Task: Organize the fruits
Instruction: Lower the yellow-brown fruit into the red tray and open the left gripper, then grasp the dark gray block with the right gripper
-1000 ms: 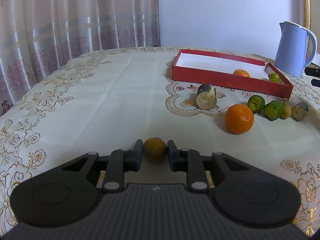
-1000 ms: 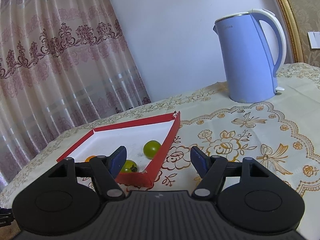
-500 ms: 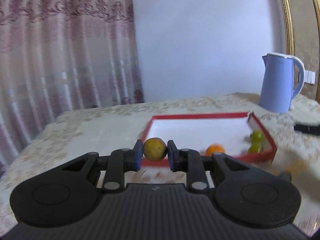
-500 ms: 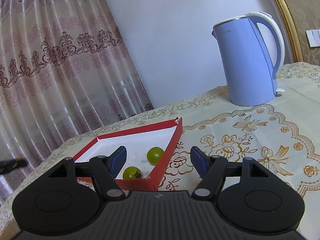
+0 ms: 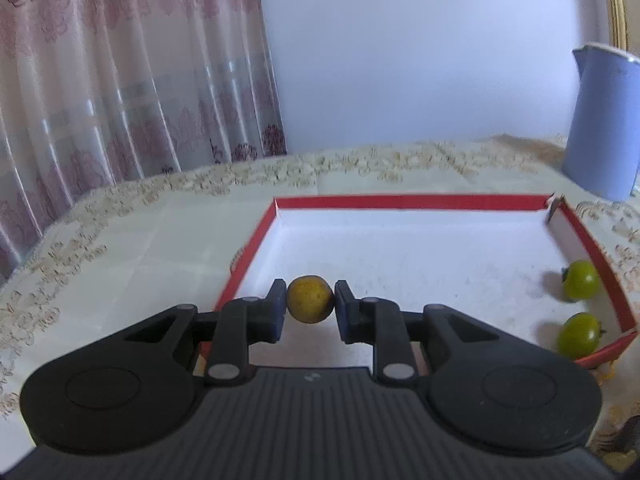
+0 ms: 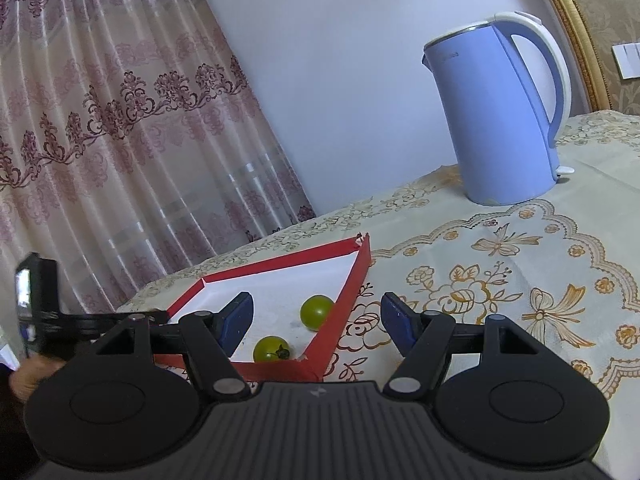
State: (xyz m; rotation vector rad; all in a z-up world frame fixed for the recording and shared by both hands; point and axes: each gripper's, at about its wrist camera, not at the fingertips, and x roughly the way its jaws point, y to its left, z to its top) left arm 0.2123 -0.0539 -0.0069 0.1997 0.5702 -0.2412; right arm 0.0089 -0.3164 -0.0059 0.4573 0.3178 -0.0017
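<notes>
In the left wrist view my left gripper (image 5: 310, 304) is shut on a small yellow-brown fruit (image 5: 310, 299), held above the near left part of a red-walled tray (image 5: 408, 202) with a white floor. Two green tomatoes (image 5: 582, 280) (image 5: 578, 335) lie in the tray's right corner. In the right wrist view my right gripper (image 6: 316, 316) stands open with nothing between its fingers, just in front of the tray's near corner (image 6: 280, 372). The same two green tomatoes (image 6: 317, 311) (image 6: 270, 350) show there. The left gripper's body (image 6: 36, 308) and a hand appear at the far left edge.
A light blue electric kettle (image 6: 496, 112) stands on the floral tablecloth (image 6: 520, 264) behind and to the right of the tray. Patterned curtains (image 5: 100, 80) hang along the table's far left side. A gold frame edge (image 6: 572, 28) rises behind the kettle.
My left gripper has carried the yellow-brown fruit up off the cloth and across to above the tray. The right gripper has stayed put, still open. The left gripper now shows at the right view's left edge.
</notes>
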